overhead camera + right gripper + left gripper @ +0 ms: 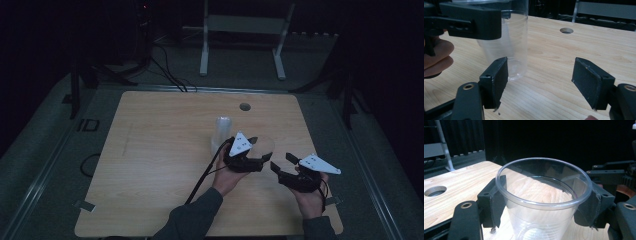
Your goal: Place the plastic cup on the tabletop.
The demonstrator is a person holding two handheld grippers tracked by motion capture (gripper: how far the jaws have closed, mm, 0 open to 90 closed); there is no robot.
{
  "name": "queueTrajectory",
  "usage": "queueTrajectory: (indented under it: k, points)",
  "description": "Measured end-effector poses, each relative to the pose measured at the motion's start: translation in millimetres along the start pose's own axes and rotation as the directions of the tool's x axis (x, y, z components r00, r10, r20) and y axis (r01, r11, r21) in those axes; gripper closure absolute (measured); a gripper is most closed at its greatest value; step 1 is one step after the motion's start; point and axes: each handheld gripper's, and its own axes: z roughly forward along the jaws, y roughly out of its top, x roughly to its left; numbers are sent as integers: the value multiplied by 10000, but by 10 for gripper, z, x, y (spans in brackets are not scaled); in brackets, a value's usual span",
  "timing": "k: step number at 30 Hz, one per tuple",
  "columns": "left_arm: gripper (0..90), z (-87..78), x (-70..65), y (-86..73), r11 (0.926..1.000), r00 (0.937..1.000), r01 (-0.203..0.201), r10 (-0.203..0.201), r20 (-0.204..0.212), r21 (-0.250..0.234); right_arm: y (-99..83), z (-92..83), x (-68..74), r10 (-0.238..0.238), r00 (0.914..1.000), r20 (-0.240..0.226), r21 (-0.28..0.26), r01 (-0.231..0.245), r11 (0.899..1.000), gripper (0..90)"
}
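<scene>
Here, left hand-held gripper (544, 202) clamping a clear unmarked plastic cup (542, 195), right hand-held gripper (544, 82) spread wide, empty

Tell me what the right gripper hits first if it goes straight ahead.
Probably nothing: between its fingers lies bare table. The cup stands just left of that line, so the left finger might clip it; depth is unclear.

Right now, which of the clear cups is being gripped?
The near cup, rim up, held by the left gripper. The other cup stands apart behind it, upside down.
</scene>
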Motion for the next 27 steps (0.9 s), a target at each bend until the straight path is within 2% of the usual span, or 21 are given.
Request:
queueTrajectory:
  k: [12,27]
  points:
    - [287,6,29,-63,9999,9999,-5,6,-121,109,-11,-10,-16,36,10000,42,12,-36,10000,287]
    - [287,56,3,-161,9999,9998,-65,68,-209,139,-18,-33,-49,148,9998,111,-41,-148,9999,287]
